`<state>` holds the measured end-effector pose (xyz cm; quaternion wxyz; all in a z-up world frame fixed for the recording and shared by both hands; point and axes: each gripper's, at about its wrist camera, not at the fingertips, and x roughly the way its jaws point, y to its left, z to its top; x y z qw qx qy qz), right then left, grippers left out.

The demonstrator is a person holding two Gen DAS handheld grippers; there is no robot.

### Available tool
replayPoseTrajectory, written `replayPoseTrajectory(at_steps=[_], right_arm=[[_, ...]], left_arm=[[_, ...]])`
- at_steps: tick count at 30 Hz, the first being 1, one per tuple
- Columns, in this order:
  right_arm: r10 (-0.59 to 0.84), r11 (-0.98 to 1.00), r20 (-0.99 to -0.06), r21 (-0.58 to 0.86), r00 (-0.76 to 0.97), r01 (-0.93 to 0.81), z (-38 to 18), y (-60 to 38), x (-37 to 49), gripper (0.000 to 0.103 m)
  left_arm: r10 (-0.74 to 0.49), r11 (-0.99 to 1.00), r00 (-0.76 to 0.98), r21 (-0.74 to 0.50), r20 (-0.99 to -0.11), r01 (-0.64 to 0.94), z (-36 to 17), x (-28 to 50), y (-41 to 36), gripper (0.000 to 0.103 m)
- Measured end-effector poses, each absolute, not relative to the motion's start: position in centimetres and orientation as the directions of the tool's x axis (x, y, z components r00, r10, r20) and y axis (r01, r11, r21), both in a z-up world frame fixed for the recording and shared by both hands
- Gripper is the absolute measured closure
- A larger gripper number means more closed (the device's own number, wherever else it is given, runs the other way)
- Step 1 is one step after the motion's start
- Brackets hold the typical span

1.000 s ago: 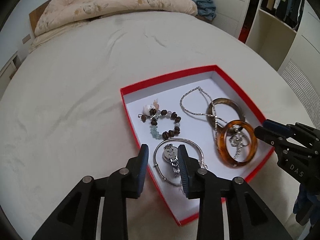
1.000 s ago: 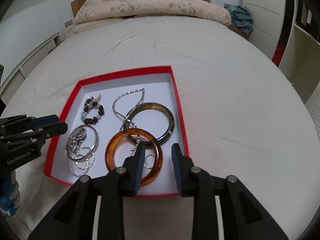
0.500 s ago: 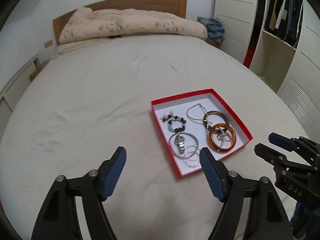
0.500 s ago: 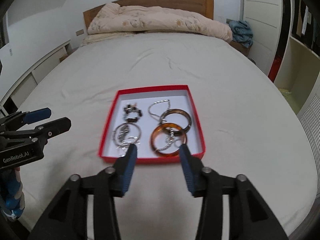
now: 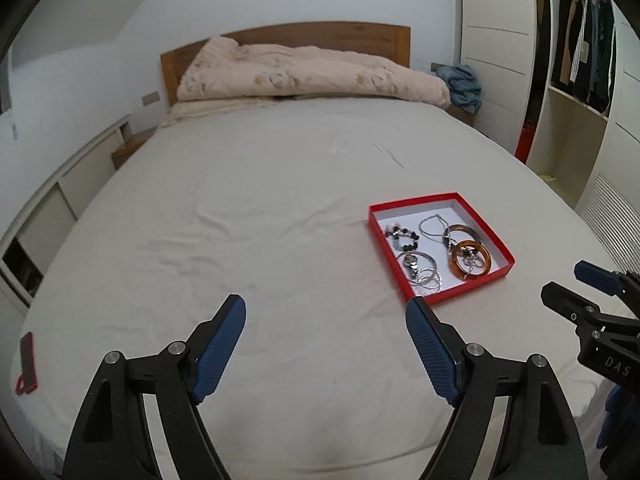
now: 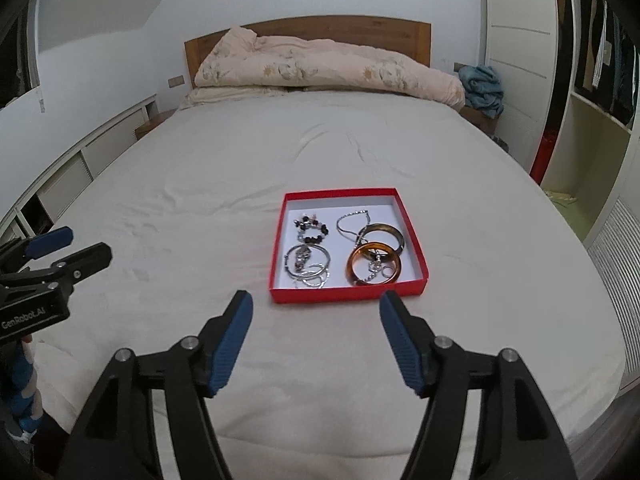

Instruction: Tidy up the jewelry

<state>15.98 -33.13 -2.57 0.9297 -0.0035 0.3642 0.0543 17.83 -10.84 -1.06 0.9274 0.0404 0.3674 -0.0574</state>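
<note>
Jewelry sits gathered in the red tray [image 6: 416, 284] on the bed [image 6: 200, 208], and the tray is the mark to read everything else from. Nearest to me, on the near side of the tray, the right gripper [image 6: 316, 306] hangs over bare sheet with its jaws opening, nothing between them. The left gripper [image 5: 325, 310] is off to the tray's left and a little nearer, jaws also opening and likewise empty. Neither touches the tray.

Inside the tray, at its near edge, lie thin silver hoops [image 6: 314, 276] on the left and an amber bangle [image 6: 374, 268] on the right with a chain heaped in its middle. Behind the bangle and overlapping it is a darker bangle [image 6: 384, 232]; behind the hoops, a beaded bracelet [image 6: 312, 230]; a silver necklace [image 6: 352, 220] loops toward the far wall.

My reading is that the sorting looks finished or nearly so: I see no loose piece on the sheet around the tray. If anything remains, the next move calls for finding it first, or for a lid, and I see none.

Hard to make out: the small metal piece inside the large silver ring [image 6: 308, 258], and how the chains tangle. Far beyond the tray, a duvet [image 6: 320, 68] is bunched at the headboard. A red object at the bed's left edge [image 5: 27, 362] is too small to identify.
</note>
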Motion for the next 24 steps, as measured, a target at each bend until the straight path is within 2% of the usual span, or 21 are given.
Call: replayPoseTrajectory(at_steps=[7, 24], right_arm=[[0.099, 0.993, -0.648, 0.017, 0.755, -0.115, -1.0, -31.2, 12.8, 0.033], [0.083, 0.991, -0.608, -0.031, 0.789, -0.129, 0.5, -27.6, 8.0, 0.032]], left_arm=[[-0.044, 0.995, 0.764, 0.037, -0.643, 0.089, 1.0, 13.7, -7.7, 0.017], [0.009, 1.0, 0.819, 0.01, -0.574, -0.004, 2.7, 7.4, -2.4, 0.014]])
